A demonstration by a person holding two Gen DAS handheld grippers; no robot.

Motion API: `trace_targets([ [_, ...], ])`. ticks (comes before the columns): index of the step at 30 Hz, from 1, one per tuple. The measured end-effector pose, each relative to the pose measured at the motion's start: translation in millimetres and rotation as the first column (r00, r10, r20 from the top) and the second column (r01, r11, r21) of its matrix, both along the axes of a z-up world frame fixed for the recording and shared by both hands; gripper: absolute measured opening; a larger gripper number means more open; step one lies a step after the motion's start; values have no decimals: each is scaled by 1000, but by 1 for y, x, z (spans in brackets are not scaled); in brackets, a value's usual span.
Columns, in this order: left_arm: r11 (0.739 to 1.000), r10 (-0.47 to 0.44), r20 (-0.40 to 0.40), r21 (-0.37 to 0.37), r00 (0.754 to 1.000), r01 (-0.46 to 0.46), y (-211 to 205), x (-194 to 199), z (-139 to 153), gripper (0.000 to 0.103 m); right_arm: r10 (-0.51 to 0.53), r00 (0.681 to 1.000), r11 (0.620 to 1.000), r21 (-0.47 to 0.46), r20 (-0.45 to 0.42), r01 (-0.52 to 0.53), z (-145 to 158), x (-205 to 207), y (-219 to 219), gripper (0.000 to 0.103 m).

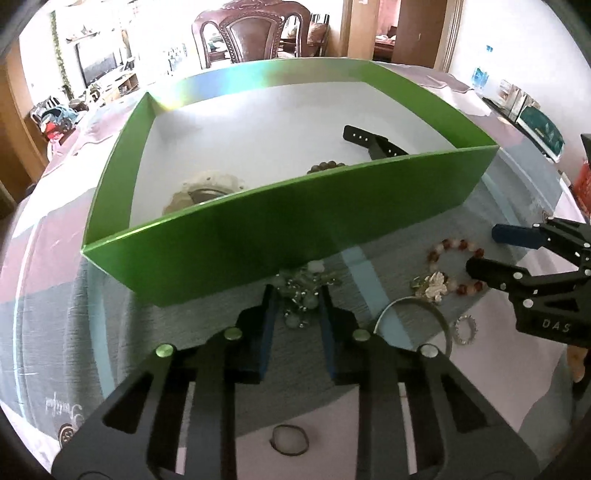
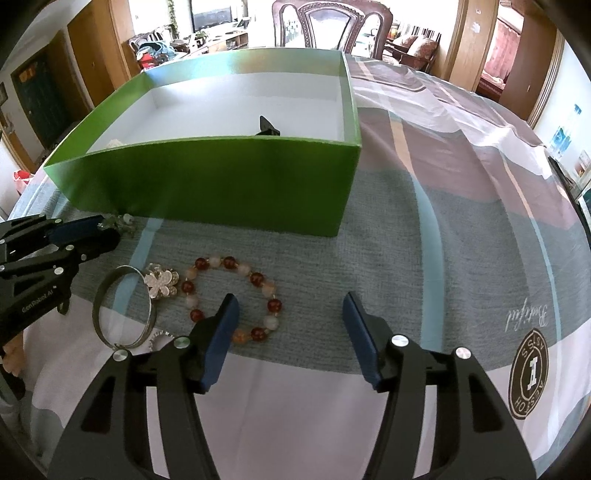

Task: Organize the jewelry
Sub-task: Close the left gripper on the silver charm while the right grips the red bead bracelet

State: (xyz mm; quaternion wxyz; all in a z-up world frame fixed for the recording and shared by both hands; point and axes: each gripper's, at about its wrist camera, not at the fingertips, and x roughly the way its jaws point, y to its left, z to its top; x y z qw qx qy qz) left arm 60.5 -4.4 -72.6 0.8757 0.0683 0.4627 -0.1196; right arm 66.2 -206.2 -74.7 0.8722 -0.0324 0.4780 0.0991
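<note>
A green box with a white inside stands on the table; it also shows in the right wrist view. Inside lie a black strap, a brown bead bracelet and a pale ornate piece. My left gripper is open, its fingers on either side of a pale crystal bead piece against the box's front wall. My right gripper is open above the cloth, its left finger over a red and white bead bracelet. A silver flower brooch and a silver bangle lie left of it.
A small sparkly ring lies by the bangle. A dark hair tie lies near the left gripper's base. The tablecloth is striped grey, mauve and white, with a round logo. A wooden chair stands behind the table.
</note>
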Motion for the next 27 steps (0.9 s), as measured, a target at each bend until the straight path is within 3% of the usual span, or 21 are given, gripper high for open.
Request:
trace_targets([
  [3,1000,2,5,10,1000,-2,-1,0,0,24,2,1000,1000,-3,5,-2,0,0,1,58],
  [5,1000,6,4,7,1000,-7,-3,1,0,26,9,1000,1000,0,6,-9,0,-1,2,51],
  [7,1000,20,8,14,1000,-20,-3,1,-1,34,33,999,999,0,9,-33,2,-3,5,37],
  [10,999,32,7,7,999,-32,0,3,-2,39,58,998,998,-4,14,-58,3,-6,10,27],
  [13,999,33,9,2,999,-33,2,3,-2,36,70,997,998,1,11,-70,3,-7,11,16],
  [14,1000,30,10,-4,999,-30,3,2,-2,28,73,997,997,1,11,-73,3,-7,12,14],
  [15,1000,28,9,-5,1000,-28,2,3,-1,25,74,997,997,3,10,-74,3,-7,12,11],
  [20,999,31,8,-9,999,-31,5,2,-1,18,68,998,998,8,9,-68,4,-8,11,8],
  [27,999,40,8,-12,999,-40,7,1,0,17,45,999,999,13,12,-45,4,-4,5,8],
])
